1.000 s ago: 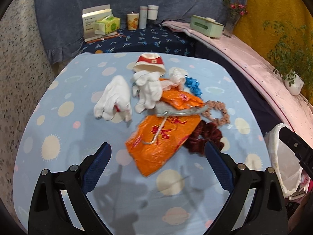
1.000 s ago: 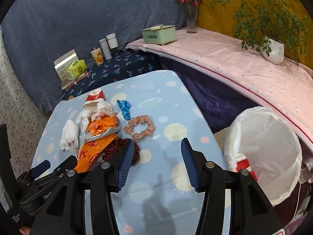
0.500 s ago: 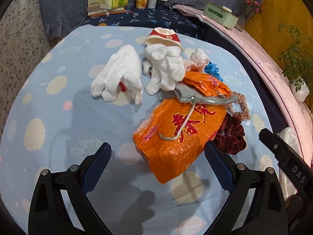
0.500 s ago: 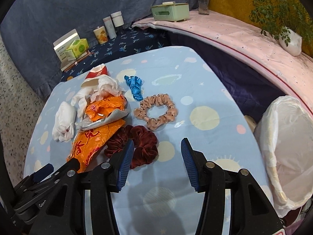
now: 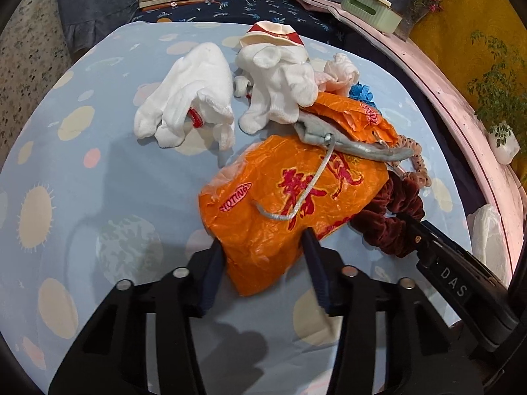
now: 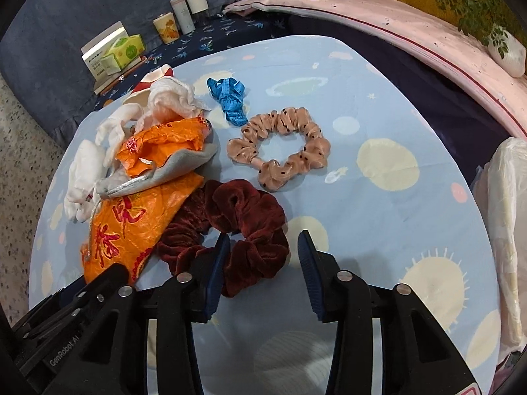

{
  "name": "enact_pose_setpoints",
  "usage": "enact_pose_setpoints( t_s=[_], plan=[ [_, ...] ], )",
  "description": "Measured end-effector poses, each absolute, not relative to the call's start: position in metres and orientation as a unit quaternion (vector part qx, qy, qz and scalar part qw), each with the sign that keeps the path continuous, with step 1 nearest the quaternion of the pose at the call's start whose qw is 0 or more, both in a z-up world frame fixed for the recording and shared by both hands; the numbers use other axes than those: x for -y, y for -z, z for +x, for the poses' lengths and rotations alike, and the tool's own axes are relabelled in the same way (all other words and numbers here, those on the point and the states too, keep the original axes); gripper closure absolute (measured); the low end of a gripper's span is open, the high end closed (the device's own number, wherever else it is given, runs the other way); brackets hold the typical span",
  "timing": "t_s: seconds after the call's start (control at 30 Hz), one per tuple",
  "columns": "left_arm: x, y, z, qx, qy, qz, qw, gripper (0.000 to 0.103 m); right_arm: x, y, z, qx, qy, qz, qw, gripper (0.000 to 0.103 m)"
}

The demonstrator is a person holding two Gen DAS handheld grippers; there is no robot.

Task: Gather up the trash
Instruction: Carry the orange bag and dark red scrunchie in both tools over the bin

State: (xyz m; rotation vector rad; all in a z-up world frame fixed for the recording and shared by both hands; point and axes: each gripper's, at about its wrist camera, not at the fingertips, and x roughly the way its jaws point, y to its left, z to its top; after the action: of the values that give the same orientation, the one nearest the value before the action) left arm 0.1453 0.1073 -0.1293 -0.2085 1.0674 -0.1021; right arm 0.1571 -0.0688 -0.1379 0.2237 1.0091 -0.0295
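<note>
A large orange plastic bag (image 5: 290, 207) lies on the blue patterned table (image 5: 82, 197); it also shows in the right wrist view (image 6: 131, 227). My left gripper (image 5: 263, 253) is open with its jaws on either side of the bag's near end. A smaller orange wrapper (image 5: 349, 115) lies on a grey drawstring pouch (image 5: 355, 144). A red-and-white paper cup (image 5: 273, 33) and crumpled tissue (image 5: 339, 69) lie behind. My right gripper (image 6: 260, 247) is open, its jaws around the near edge of a dark red velvet scrunchie (image 6: 243, 223).
Two white gloves (image 5: 191, 98) (image 5: 280, 79), a pink dotted scrunchie (image 6: 280, 151) and a blue ribbon (image 6: 230, 98) lie on the table. A white-lined bin (image 6: 507, 230) stands at the right. Boxes and cups (image 6: 164, 26) stand at the back.
Both grippers moved forward and down toward the pile. My left jaws narrowed around the orange bag's end. My right gripper reached the dark red scrunchie.
</note>
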Motion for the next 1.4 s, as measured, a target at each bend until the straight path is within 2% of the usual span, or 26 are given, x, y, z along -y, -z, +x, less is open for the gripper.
enact_pose_setpoints(
  t_s=[0.1, 0.23, 0.8, 1.4],
  plan=[
    [-0.111, 0.129, 0.141, -0.509, 0.053, -0.106, 0.853, 0.074, 0.066, 0.138, 0.154, -0.484, 0.001, 0.106, 0.868, 0.083],
    [-0.112, 0.124, 0.135, -0.506, 0.053, -0.110, 0.854, 0.079, 0.062, 0.133, 0.145, -0.481, -0.003, 0.095, 0.871, 0.087],
    [-0.085, 0.054, 0.086, -0.447, 0.087, -0.091, 0.886, 0.083, 0.095, 0.050, 0.092, -0.395, -0.005, 0.121, 0.911, 0.089],
    [0.030, -0.042, 0.061, -0.363, 0.189, -0.031, 0.912, 0.083, 0.196, -0.049, 0.026, -0.266, 0.062, 0.154, 0.950, 0.089]
  ],
)
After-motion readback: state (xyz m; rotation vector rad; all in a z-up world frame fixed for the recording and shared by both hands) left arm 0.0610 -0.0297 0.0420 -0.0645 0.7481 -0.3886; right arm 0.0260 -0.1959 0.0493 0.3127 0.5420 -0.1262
